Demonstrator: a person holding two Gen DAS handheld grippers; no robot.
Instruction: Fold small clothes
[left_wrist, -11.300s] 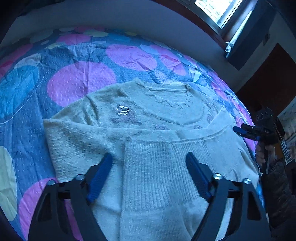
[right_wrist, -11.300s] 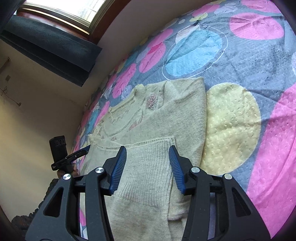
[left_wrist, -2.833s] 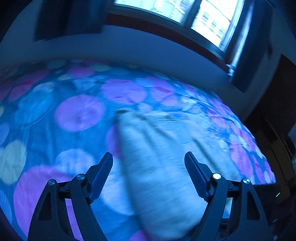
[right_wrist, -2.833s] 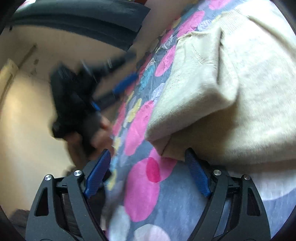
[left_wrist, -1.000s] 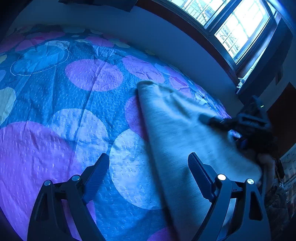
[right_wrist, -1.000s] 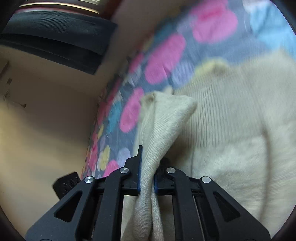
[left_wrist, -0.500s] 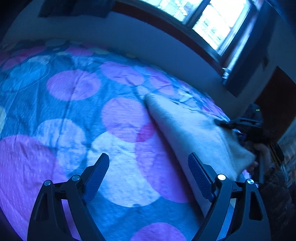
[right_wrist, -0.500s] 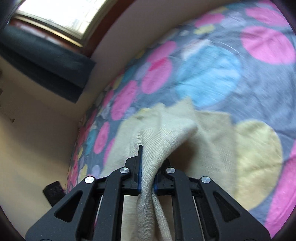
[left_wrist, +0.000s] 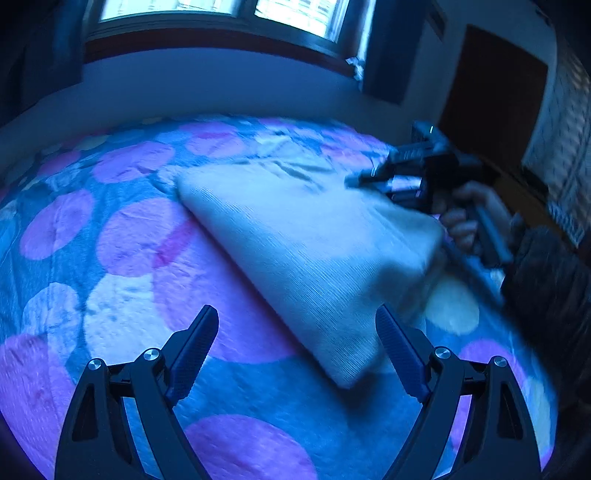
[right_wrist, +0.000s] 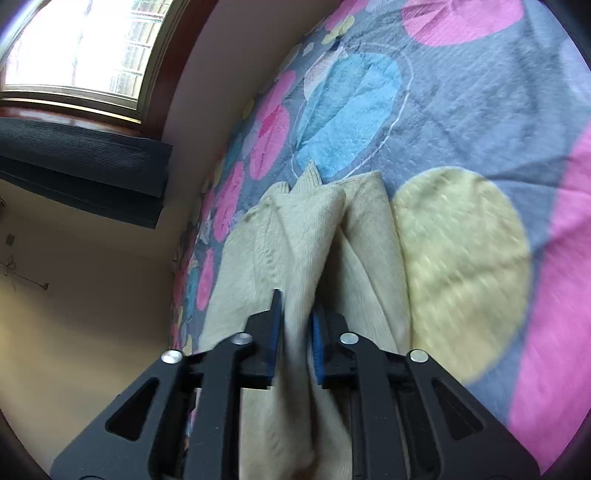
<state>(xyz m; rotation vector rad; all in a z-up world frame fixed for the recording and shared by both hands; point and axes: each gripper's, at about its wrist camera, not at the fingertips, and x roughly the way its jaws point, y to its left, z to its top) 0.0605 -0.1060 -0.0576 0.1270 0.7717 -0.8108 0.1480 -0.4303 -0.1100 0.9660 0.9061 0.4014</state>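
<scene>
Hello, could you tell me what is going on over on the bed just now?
A person is folding a cream sweater on a spotted bedspread with two handheld grippers. The right gripper has just been opening, with a fold of the sweater between its pads. The left gripper hangs wide open and empty over the bedspread beside the sweater.

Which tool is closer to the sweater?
Right. The right tool has a fold of the sweater between its just-opening jaws; the left tool hangs open short of it.
</scene>
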